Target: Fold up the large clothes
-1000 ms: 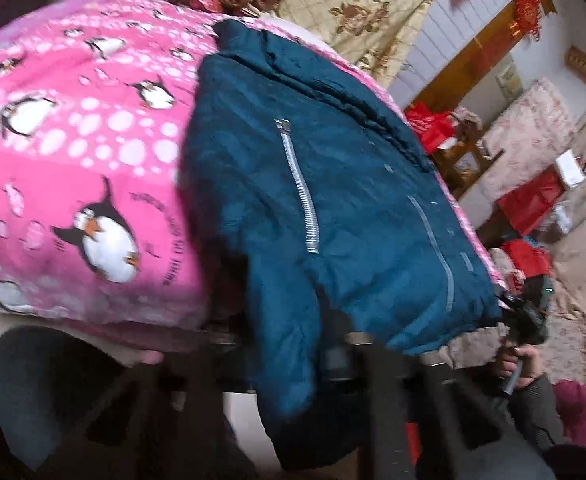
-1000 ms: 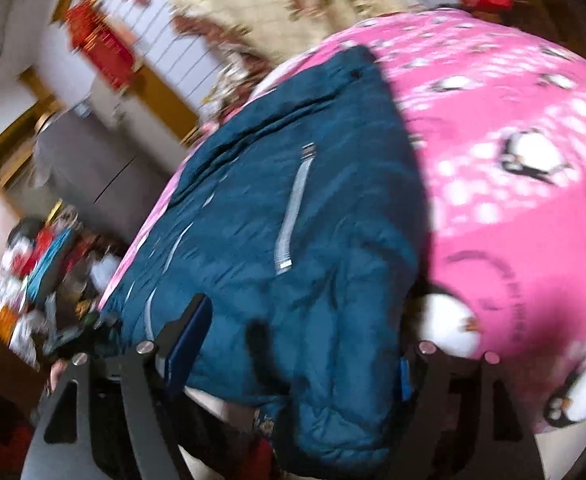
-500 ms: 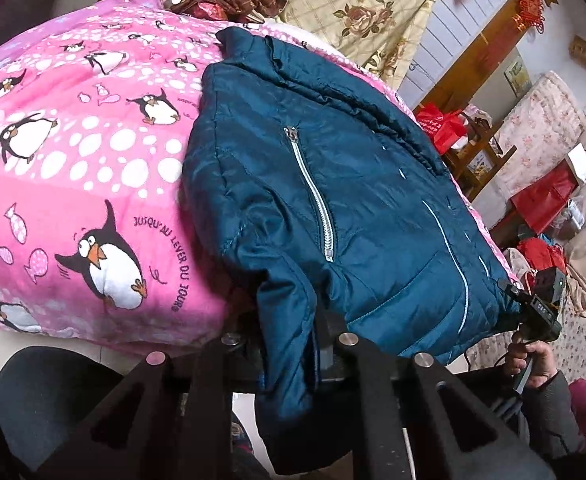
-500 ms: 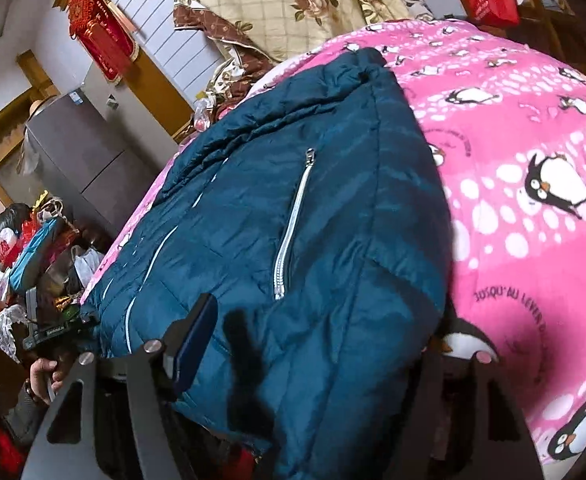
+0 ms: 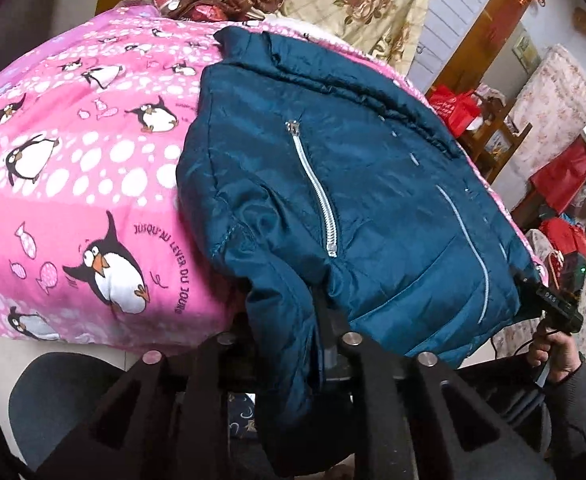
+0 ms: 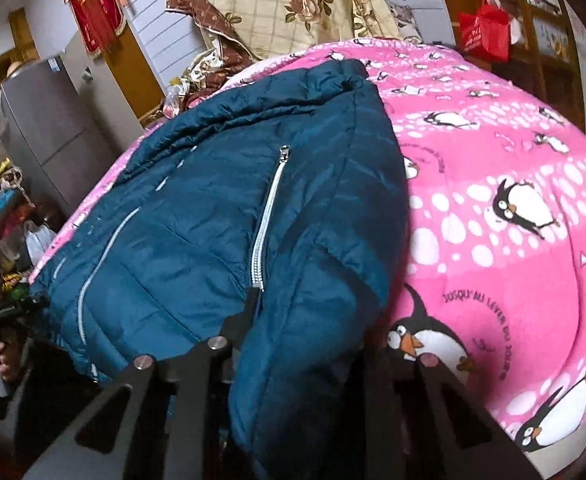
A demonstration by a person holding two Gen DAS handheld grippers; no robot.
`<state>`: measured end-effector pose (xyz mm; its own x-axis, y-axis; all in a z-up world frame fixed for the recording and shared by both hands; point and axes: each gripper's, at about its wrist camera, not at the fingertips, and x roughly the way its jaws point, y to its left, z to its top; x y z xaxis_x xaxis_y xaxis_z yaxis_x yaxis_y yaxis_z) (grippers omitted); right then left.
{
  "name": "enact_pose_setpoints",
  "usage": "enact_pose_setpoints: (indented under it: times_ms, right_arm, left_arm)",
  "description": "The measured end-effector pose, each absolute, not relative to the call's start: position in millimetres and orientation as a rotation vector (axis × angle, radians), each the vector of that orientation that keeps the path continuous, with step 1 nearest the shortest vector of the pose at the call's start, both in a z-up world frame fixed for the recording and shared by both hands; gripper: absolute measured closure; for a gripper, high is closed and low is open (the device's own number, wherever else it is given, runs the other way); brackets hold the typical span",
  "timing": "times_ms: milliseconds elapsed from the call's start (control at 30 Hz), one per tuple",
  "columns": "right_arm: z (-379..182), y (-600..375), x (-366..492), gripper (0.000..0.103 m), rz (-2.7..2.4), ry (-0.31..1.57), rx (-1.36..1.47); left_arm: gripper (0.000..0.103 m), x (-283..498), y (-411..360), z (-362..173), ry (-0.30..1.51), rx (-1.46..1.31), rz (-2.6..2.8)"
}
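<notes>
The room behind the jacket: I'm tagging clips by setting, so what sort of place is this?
Probably a lived-in home bedroom: a pink penguin-print fleece blanket covers a bed, a cream floral quilt is piled behind, and a grey fridge stands nearby.

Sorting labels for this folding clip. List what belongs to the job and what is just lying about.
Job:
blue jacket
right gripper, closing on its hem
left gripper, at the hem, loosening

Lying about:
pink penguin blanket underneath
floral quilt
red bag

You see: grey fridge (image 6: 41,128) by white panelled wall (image 6: 149,12) | red hanging ornament (image 6: 93,4) | wooden shelves (image 5: 493,136) | daylight.
</notes>
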<state>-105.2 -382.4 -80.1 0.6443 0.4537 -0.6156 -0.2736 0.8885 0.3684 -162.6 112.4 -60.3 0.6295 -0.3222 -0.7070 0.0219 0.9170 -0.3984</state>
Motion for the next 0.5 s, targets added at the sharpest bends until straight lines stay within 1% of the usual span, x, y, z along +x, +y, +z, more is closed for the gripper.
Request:
enact_pose_setpoints:
  times_ms: [100,267,300,367,433,500]
  right_arm:
    - [-82,-385,-106,0.079,0.41,0.762,0.265]
    - [-83,-387,-107,0.079,0.392,0.756,0.289]
    - [-82,-386,-107,0.078,0.385,0.767,0.276]
    - [-77,-379,-108,0.079,0.363,0.77,0.228]
    - [-70,-374,-112,0.083,0.325,0.751,0.178]
    - [-57,-371,-123,0.088,0.282,0.692,0.132]
  left_arm:
    - [0.089,-163,114,-63,0.881,-0.391,-0.199]
    - [0.089,-164,120,-66,0.882,-0.442,-0.21]
    - [0.098,-165,120,-64,0.878,-0.435,-0.198]
    - [0.103,-168,118,-61,0.864,-0.418,-0.182]
    - [0.103,-175,113,-53,0.835,-0.38,-0.163]
    - [0.103,-183,111,-42,0.789,-0.353,-0.147]
